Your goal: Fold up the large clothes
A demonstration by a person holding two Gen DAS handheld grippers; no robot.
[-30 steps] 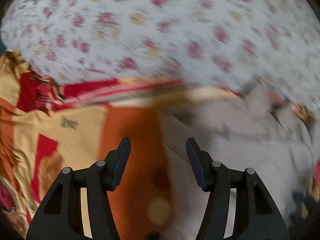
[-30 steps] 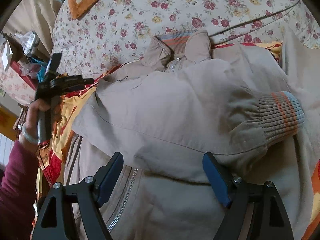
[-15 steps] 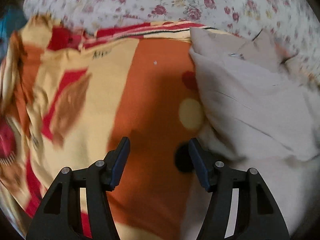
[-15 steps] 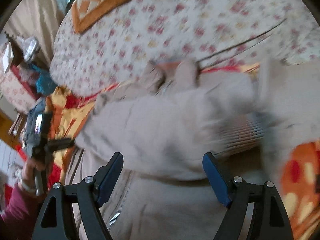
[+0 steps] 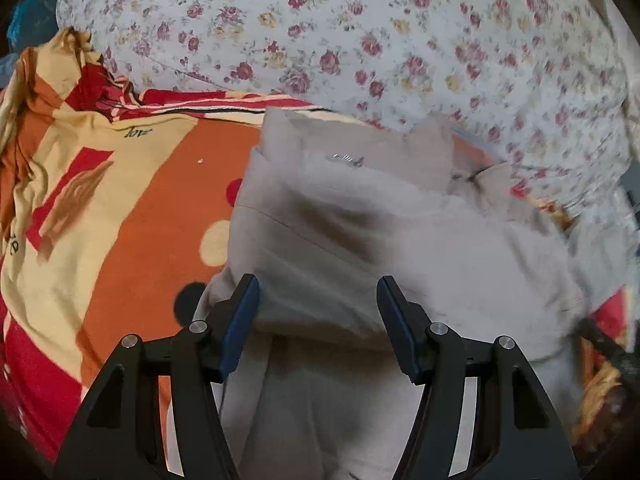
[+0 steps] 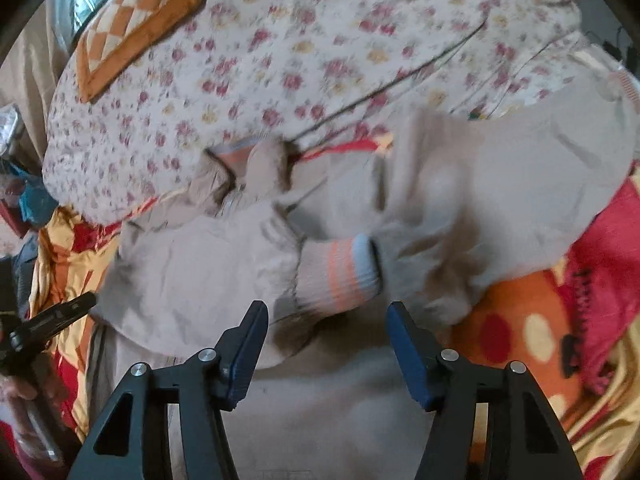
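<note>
Left gripper: poised above the beige jacket's near-left edge, blue-padded jaws standing moderately apart with nothing pinched between them; the cloth lies beneath, not in, the gap.
Right gripper: hovering over the jacket's lower middle, jaws closing yet still clear of the fabric; the striped cuff sits just beyond the fingertips, not gripped.
Beige jacket: spread across the bed, partly folded, one sleeve laid over the body; the picture is motion-blurred here.
Striped cuff: ribbed knit, orange and pale blue bands, resting on the jacket's front near its centre.
Collar: at the jacket's far end, ribbed and striped like the cuff, touching the floral quilt.
Zip: a glint of metal near the jacket's far edge in the left view.
Orange blanket: under the jacket, patterned in orange, red and cream with spots, showing on both sides of it.
Floral quilt: white with red roses, mounded beyond the jacket.
Checked cushion: orange and cream, far left of the jacket on the quilt.
Person's hand: at the jacket's left, wrapped round the other gripper's handle.
Room: clutter left of the bed, too blurred to name.
</note>
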